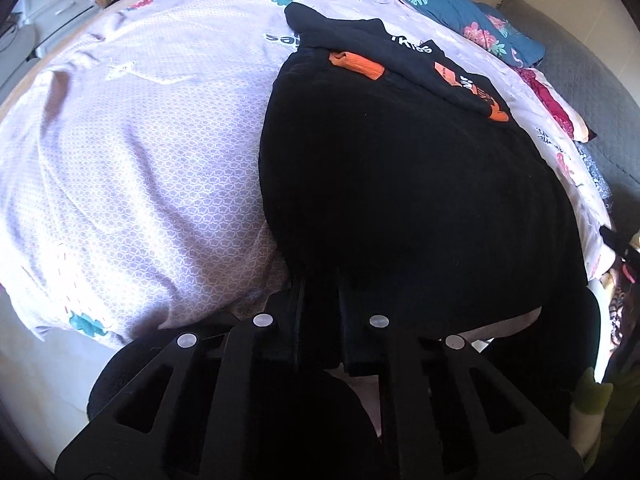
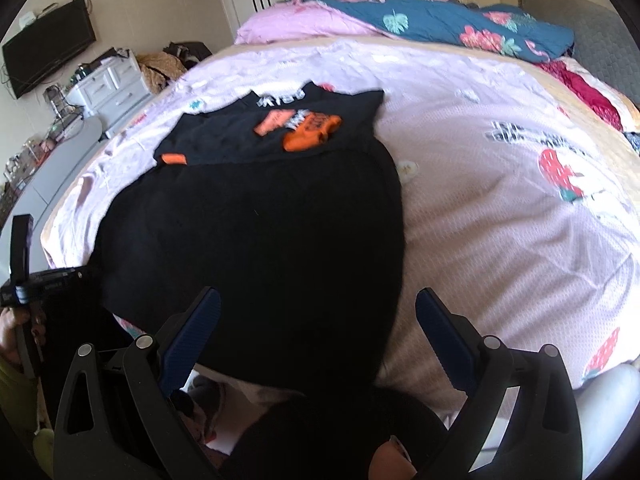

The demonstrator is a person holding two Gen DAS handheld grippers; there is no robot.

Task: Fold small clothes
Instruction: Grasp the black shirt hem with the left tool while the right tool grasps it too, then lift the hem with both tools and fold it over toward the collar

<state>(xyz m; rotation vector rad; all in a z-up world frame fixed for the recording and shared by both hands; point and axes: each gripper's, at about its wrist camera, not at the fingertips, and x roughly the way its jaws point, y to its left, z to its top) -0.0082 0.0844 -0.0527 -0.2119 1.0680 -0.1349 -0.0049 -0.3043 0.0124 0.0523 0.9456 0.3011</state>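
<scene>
A plain black garment (image 1: pixel 400 180) (image 2: pixel 260 240) lies spread on the lilac patterned bedsheet (image 1: pixel 140 140) (image 2: pixel 500 208). At its far end lies a black shirt with orange print (image 1: pixel 404 52) (image 2: pixel 296 128), touching it. My left gripper (image 1: pixel 322 292) is at the garment's near left corner, its fingers close together with the black hem pinched between them. My right gripper (image 2: pixel 318 294) stands open, its blue-padded fingers (image 2: pixel 200 328) either side of the garment's near right corner, not pressing on it. The left gripper's body (image 2: pixel 24 280) shows at the left edge, held by a hand.
A blue floral quilt (image 2: pixel 460 28) and a pink blanket (image 2: pixel 288 24) are piled at the far side of the bed. White drawers (image 2: pixel 112 88) and a wall television (image 2: pixel 48 48) stand to the left. The bed's near edge is just below both grippers.
</scene>
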